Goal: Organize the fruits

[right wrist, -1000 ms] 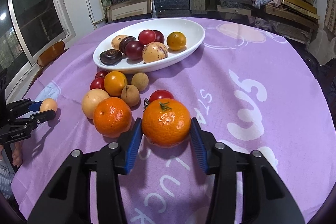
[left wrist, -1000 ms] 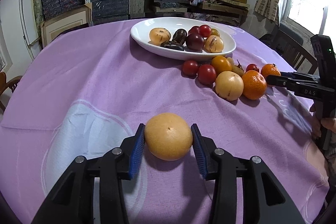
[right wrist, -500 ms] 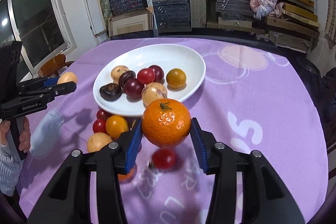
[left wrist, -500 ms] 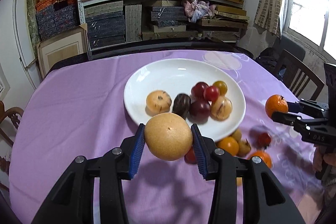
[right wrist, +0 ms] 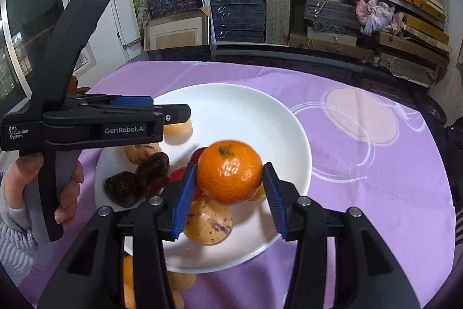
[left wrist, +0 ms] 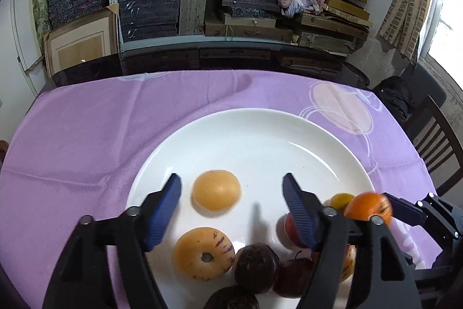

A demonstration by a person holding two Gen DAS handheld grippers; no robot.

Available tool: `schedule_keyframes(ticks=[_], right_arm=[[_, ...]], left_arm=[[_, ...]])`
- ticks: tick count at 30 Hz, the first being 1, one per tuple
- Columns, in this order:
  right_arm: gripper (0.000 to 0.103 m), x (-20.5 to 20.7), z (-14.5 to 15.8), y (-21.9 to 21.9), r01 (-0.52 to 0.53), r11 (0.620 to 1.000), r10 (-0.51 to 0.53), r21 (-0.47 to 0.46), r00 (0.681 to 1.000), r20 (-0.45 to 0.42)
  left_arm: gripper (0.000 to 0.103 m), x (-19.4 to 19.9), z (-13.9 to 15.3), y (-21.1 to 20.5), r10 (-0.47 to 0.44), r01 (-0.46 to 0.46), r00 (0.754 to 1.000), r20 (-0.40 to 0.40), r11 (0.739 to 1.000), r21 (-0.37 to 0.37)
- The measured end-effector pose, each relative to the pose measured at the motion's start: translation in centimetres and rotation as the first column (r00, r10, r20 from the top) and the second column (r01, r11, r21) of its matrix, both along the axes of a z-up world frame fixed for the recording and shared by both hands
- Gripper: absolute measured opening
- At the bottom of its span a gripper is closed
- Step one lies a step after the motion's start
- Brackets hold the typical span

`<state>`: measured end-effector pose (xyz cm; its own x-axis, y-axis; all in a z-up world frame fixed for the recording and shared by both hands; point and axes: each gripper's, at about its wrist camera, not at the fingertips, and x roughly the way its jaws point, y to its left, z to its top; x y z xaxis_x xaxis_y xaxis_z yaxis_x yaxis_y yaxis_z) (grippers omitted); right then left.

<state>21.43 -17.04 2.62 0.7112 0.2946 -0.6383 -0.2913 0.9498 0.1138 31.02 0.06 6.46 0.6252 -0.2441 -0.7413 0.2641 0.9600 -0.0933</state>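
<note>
A white plate [left wrist: 260,141] [right wrist: 246,112] on the purple cloth holds several fruits. My left gripper [left wrist: 230,181] [right wrist: 170,106] hovers over it with its jaws opening. A round tan fruit [left wrist: 216,190] [right wrist: 178,131] lies on the plate below and between them, touched by neither pad. My right gripper [right wrist: 229,168] hangs over the plate's near side, its blue pads still on an orange tangerine [right wrist: 230,173] [left wrist: 367,206], though the jaws are starting to open. Beneath lie a striped yellow fruit [left wrist: 202,254], dark purple fruits [left wrist: 256,267] [right wrist: 152,167] and red ones.
A few loose fruits [right wrist: 179,280] lie on the cloth in front of the plate. A person's hand [right wrist: 17,187] grips the left tool's handle. Stacked shelves [left wrist: 231,5] stand behind the table, and a dark wooden chair [left wrist: 434,141] stands at its right edge.
Both grippers rose from the cloth and moved over the plate with their fruits. The left one has opened and let the tan fruit go onto the plate; the right one still carries the tangerine.
</note>
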Motion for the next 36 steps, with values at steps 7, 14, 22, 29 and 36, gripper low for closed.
schedule_keyframes(ticks=[7,14,22,29,36], right_arm=[[0.065,-3.2,2.3,-2.8,0.021,0.998,-0.025,0.063,0.997,0.078],[0.091,-9.6,1.7,-6.9,0.098,0.989,-0.109,0.112,0.990,0.092],[0.094,-12.2,-3.0,-11.0,0.209,0.942,-0.201,0.262,0.978,-0.054],[0.094,-12.1,-3.4,-13.2,0.247,0.909,-0.236,0.335,0.969,-0.072],[0.094,-12.0,-3.4,-13.7,0.250,0.905,-0.234,0.343,0.968,-0.086]], left_arm=[[0.087,-3.6,2.1,2.8,0.013,-0.010,0.999,0.050,0.998,-0.056],[0.096,-11.9,0.5,5.0,-0.027,0.029,0.998,0.060,0.999,-0.023],[0.096,-19.9,-2.5,2.2,-0.133,0.127,0.986,0.101,0.990,0.061],[0.096,-21.8,-3.6,-2.3,-0.208,0.154,0.960,0.189,0.952,0.263],[0.100,-19.8,-5.4,-1.2,-0.191,0.173,0.978,0.083,0.968,0.184]])
